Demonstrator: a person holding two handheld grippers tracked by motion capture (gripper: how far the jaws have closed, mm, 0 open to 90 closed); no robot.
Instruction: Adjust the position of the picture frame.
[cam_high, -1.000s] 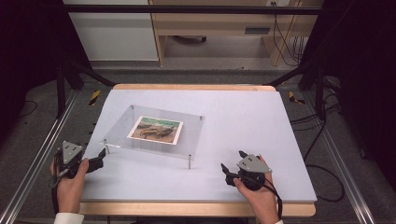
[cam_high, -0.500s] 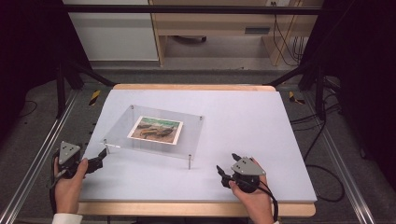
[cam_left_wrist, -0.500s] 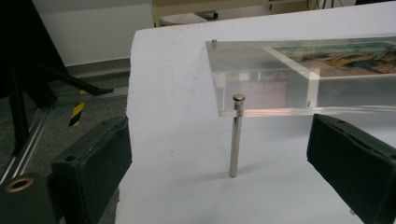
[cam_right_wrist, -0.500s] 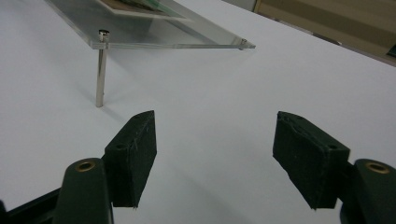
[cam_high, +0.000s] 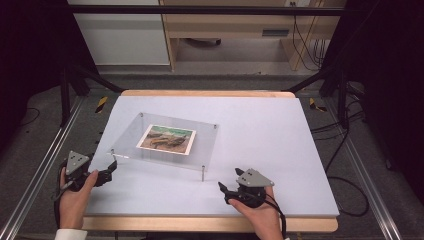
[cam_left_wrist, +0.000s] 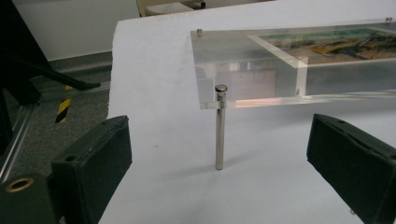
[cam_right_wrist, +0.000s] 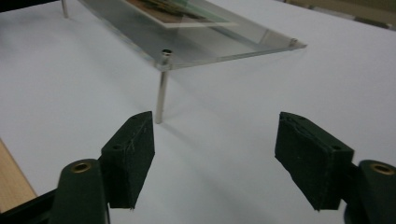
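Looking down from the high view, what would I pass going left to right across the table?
Left black tongs in a hand → clear acrylic plate on metal legs → colourful picture card on it → right black tongs in the other hand.

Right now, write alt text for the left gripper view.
A clear acrylic plate holding a printed picture stands on thin metal legs on a white table. Its nearest leg rises between the two black pads of the open left claw, untouched.
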